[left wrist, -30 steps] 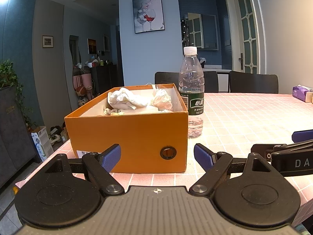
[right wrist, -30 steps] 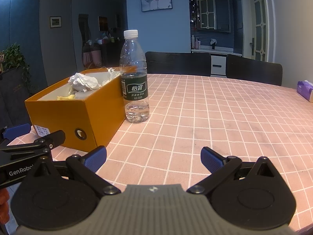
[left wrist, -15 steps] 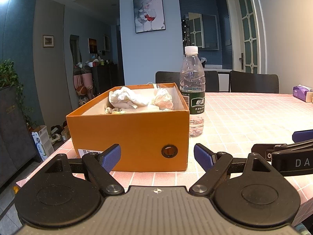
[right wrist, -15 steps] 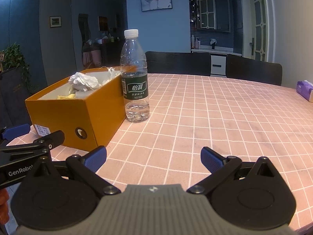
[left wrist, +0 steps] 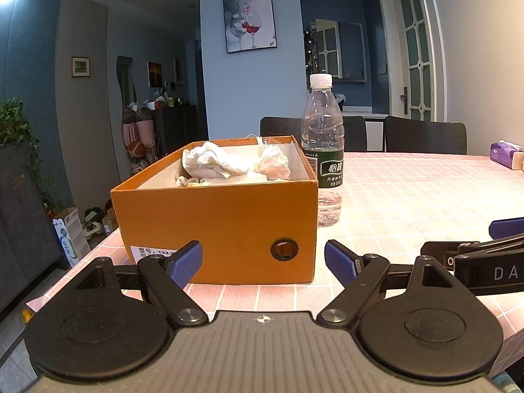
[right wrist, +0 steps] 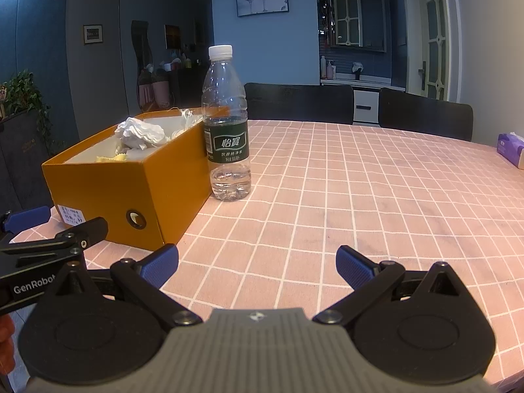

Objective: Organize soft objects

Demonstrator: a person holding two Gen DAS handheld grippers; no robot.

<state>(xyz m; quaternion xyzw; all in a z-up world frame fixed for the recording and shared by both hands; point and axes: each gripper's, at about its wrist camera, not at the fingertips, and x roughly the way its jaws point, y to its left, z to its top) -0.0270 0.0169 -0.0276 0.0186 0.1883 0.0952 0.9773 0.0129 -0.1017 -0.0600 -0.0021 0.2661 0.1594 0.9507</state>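
Note:
An open orange cardboard box (left wrist: 216,229) stands near the table's left edge; it also shows in the right wrist view (right wrist: 108,190). Inside lie crumpled white soft pieces (left wrist: 213,163) (right wrist: 140,132) and a small yellowish piece (right wrist: 114,157). My left gripper (left wrist: 263,263) is open and empty, just in front of the box's near wall. My right gripper (right wrist: 257,267) is open and empty, low over the pink checked tablecloth (right wrist: 360,196), to the right of the box.
A clear water bottle with a green label (left wrist: 322,154) (right wrist: 226,124) stands against the box's right side. A purple tissue pack (left wrist: 506,155) (right wrist: 509,145) lies at the far right. Black chairs (right wrist: 425,121) stand behind the table. The table's left edge is close to the box.
The left wrist view has drifted slightly, so the box and bottle sit a little further right in it. Both grippers stay open and empty.

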